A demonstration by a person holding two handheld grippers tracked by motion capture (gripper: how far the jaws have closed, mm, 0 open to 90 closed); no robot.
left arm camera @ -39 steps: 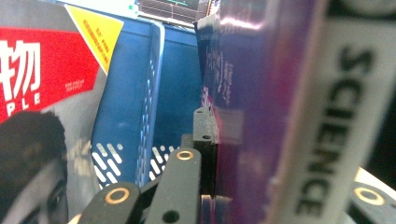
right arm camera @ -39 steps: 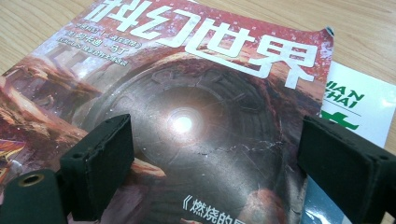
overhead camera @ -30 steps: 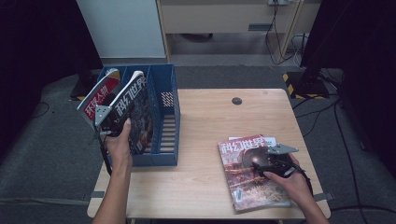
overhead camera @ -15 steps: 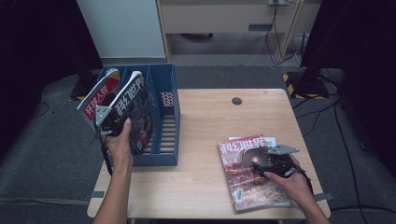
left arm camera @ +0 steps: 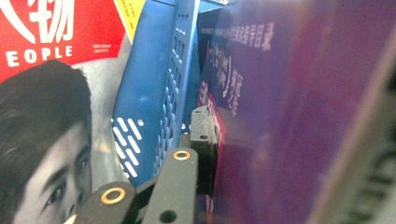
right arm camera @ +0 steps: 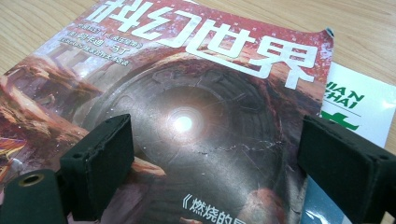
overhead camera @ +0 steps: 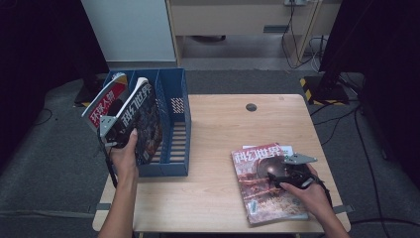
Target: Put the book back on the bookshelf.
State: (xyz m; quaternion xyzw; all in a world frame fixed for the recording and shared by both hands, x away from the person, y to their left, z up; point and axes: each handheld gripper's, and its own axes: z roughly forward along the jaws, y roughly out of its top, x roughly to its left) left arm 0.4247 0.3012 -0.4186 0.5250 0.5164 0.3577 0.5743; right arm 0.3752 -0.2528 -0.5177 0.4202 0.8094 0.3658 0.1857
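Here, my left gripper (left arm camera: 198,140) has its jaws pinched narrow on the edge of a dark, purple-backed glossy magazine (left arm camera: 299,112), which stands tilted in the blue plastic slotted file rack (left arm camera: 154,107). In the high view that magazine (overhead camera: 143,119) leans leftward in the rack's middle compartment, its white title running up the cover, with my left hand (overhead camera: 125,153) and gripper (overhead camera: 113,130) against its lower left edge. Just beside it, in the leftmost compartment, leans a red-and-white magazine with a portrait on its cover (left arm camera: 46,93); it sits on the far side of a perforated blue divider from the one I hold. The rack (overhead camera: 173,129) stands at the left end of the pale wooden table (overhead camera: 218,129), partly overhanging its edge.

My right gripper (right arm camera: 233,168) has its jaws spread wide, their dark foam pads (right arm camera: 100,161) hovering low over a reddish-brown magazine showing a round glowing portal and large white characters (right arm camera: 187,107); whether the pads touch the cover I cannot tell. That magazine (overhead camera: 262,183) lies flat near the table's front right, under my right hand (overhead camera: 309,196) and gripper (overhead camera: 277,173). A white sheet with green print (right arm camera: 355,109) pokes out from beneath its far corner. A small dark round disc (overhead camera: 251,107) sits on the table, well apart from both magazines.
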